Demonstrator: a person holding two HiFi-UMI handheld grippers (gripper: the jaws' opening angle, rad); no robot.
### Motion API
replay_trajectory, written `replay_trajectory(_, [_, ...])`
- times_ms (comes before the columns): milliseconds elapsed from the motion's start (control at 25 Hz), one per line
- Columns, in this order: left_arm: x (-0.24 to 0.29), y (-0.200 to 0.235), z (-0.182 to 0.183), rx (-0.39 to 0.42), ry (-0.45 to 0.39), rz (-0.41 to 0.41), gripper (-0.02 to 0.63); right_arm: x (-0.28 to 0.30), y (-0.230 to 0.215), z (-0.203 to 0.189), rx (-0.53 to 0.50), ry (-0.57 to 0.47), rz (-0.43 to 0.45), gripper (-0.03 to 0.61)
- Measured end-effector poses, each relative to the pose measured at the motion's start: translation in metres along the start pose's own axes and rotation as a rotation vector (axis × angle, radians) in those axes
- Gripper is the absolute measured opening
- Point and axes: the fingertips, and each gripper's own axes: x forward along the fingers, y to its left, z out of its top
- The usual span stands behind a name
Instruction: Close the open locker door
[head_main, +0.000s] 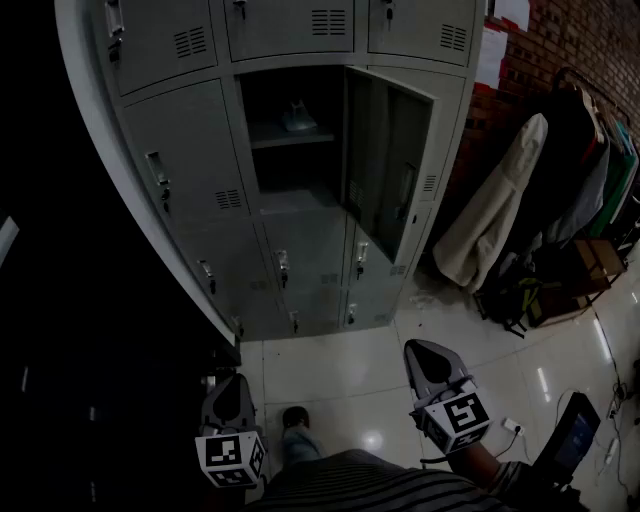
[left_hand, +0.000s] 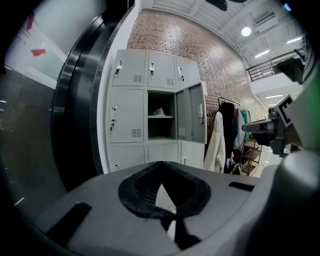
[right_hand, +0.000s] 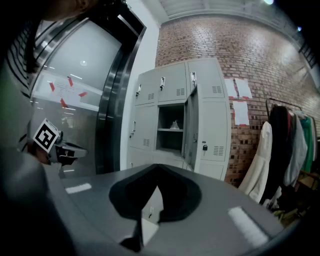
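A bank of grey lockers (head_main: 190, 150) stands ahead. The middle compartment (head_main: 290, 160) is open, and its door (head_main: 388, 165) is swung out to the right. A small pale object (head_main: 297, 120) lies on the shelf inside. The open door (left_hand: 191, 113) also shows in the left gripper view, and nearly edge-on as the door (right_hand: 190, 127) in the right gripper view. My left gripper (head_main: 234, 380) and right gripper (head_main: 418, 347) hang low over the tiled floor, well short of the lockers. The left gripper (left_hand: 160, 165) and the right gripper (right_hand: 158, 167) are both shut and hold nothing.
Right of the lockers, a clothes rack against the brick wall (head_main: 570, 40) carries a white coat (head_main: 495, 215) and dark garments. Bags (head_main: 520, 295) lie under it. A dark panel (head_main: 60, 300) borders the lockers on the left. My shoe (head_main: 296, 418) and a dark device (head_main: 575, 435) are on the floor.
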Motion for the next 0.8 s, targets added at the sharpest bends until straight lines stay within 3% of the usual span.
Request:
replay_trajectory(240, [0.092, 0.076, 0.037, 0.025, -0.002, -0.082, 0.005, 0.104, -0.052, 0.063, 0.015, -0.094, -0.157, 0.003])
replay_trajectory(480, [0.16, 0.113, 0.066, 0.084, -0.024, -0.175, 0.005, 0.134, -0.135, 0.111, -0.009, -0.185, -0.418, 0.002])
replay_trajectory(800, [0.192, 0.104, 0.079, 0.075, -0.038, -0.222, 0.005, 0.162, -0.188, 0.122, -0.029, -0.167, -0.414, 0.015])
